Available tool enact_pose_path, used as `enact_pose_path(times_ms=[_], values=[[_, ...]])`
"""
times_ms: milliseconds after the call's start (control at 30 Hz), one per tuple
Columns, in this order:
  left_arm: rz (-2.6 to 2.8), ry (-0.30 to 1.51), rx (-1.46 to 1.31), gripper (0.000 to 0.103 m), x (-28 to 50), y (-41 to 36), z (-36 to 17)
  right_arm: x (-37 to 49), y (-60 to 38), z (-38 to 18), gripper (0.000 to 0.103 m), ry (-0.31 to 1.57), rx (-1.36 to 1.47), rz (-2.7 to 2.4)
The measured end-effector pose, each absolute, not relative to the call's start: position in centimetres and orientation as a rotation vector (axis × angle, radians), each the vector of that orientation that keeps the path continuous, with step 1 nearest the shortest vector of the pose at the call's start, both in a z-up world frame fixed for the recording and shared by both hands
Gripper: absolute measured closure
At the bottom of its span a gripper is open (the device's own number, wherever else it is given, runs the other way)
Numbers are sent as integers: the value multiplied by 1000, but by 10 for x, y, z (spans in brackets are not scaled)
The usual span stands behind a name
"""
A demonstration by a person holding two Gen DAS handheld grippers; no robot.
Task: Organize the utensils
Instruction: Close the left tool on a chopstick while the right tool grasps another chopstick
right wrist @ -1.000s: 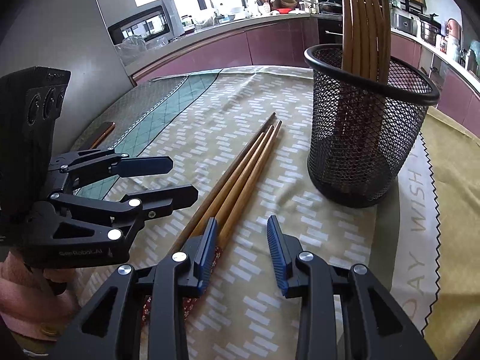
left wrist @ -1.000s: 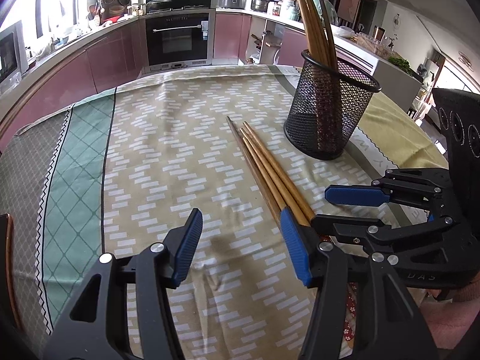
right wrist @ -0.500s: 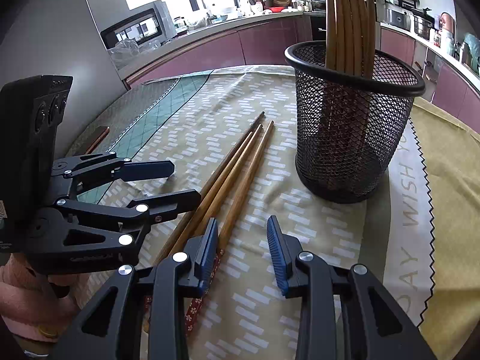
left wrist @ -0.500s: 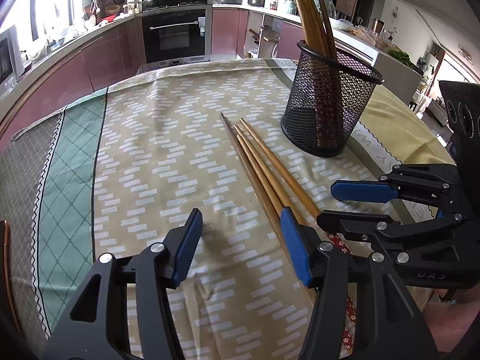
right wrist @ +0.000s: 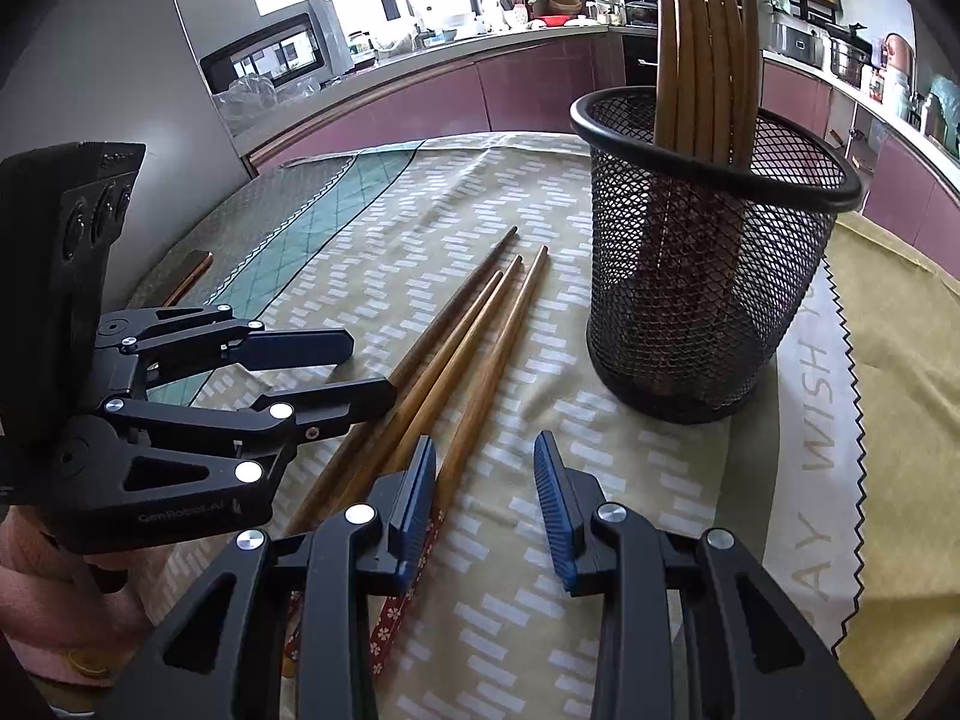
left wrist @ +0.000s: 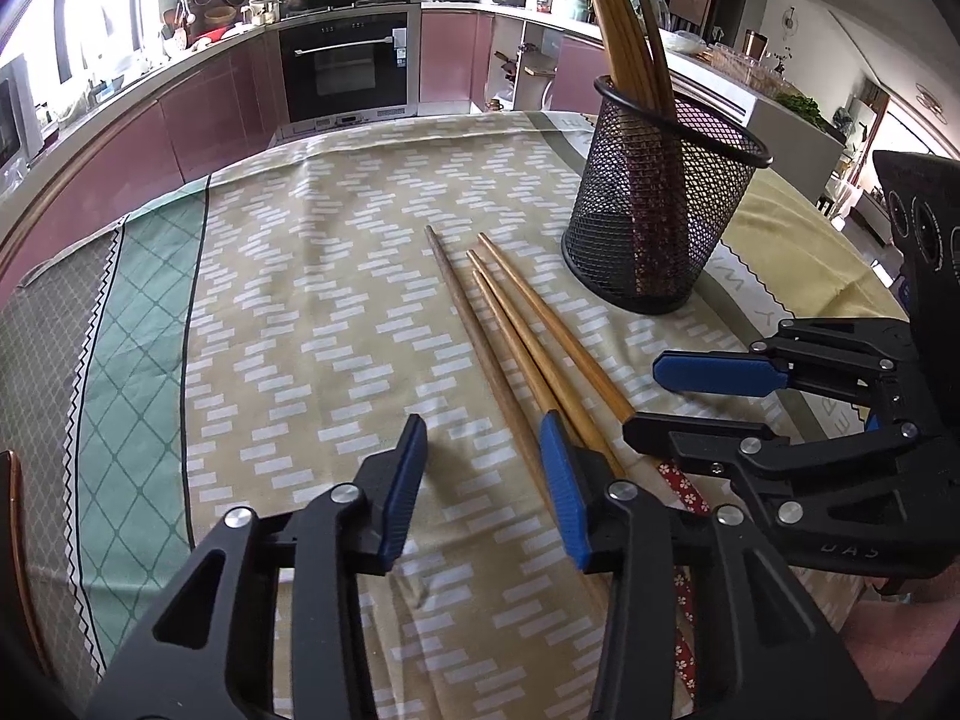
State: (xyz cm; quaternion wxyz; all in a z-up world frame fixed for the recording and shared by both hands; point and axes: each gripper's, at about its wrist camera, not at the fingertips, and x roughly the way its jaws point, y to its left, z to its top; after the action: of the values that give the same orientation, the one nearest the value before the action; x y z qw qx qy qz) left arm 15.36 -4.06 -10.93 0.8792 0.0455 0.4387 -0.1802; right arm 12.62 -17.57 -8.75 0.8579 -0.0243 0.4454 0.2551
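Since the earlier frame the left gripper (left wrist: 480,480) has just been narrowing its jaws, with only cloth (left wrist: 336,276) between them. It holds nothing; its right pad sits at the edge of the loose chopsticks (left wrist: 516,330), which lie side by side on the cloth, near the mesh cup (left wrist: 660,222) where others already stand. The right gripper (right wrist: 483,492) is partly open and empty, with its left pad beside the same sticks. To do this well, I'd shift one gripper sideways so a single stick lies between the pads, close near the thick end, then lift cleanly before tipping it into the cup.
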Motion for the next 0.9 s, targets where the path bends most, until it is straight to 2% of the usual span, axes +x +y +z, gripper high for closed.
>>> enact_pose_path(times_ms=[333,500,633,900], values=[[-349,930,93,74,174,-41,-111,143,-164,-89,77,923,-73,514],[-347,934,70,91,181,-43,-112,146,-164,-90,83,922,-59,504],[-333,930,49,91,179,-43,-112,146,-172,-91,91,929,-18,507],[-314,930,-22,95,173,-34,-111,145,-186,-92,97,940,85,517]])
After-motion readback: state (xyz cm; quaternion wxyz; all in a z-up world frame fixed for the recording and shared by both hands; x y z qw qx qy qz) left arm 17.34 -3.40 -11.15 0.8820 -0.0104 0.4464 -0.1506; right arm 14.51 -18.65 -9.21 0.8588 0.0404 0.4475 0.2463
